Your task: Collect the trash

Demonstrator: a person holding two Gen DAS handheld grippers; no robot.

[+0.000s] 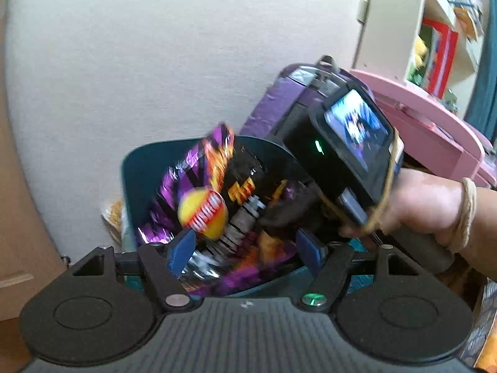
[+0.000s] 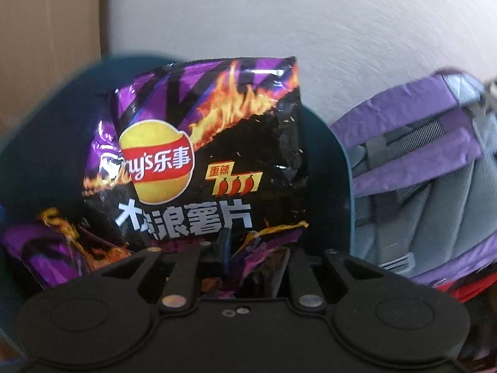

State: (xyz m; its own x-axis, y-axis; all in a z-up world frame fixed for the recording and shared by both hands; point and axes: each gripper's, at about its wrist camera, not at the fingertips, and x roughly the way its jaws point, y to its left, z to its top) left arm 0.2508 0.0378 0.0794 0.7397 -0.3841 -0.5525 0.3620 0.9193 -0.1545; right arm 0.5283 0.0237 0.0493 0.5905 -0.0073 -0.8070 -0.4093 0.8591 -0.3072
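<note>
A black and purple chip bag [image 2: 211,143] with flames and a yellow logo stands upright in a teal bin [image 2: 329,171]. My right gripper [image 2: 245,248] is shut on its crumpled lower edge. In the left wrist view the same chip bag [image 1: 202,199] is blurred above the teal bin [image 1: 136,168], and the right gripper [image 1: 289,214], held by a hand [image 1: 425,205], grips it from the right. My left gripper [image 1: 245,250] is open, its blue pads [image 1: 181,251] standing wide on either side of the bags. A second purple bag [image 2: 56,248] lies lower in the bin.
A purple and grey backpack [image 2: 419,168] leans right beside the bin, against the pale wall. A cardboard box [image 2: 46,31] stands on the bin's left. A pink table [image 1: 419,115] and a white shelf [image 1: 435,31] with books lie to the right.
</note>
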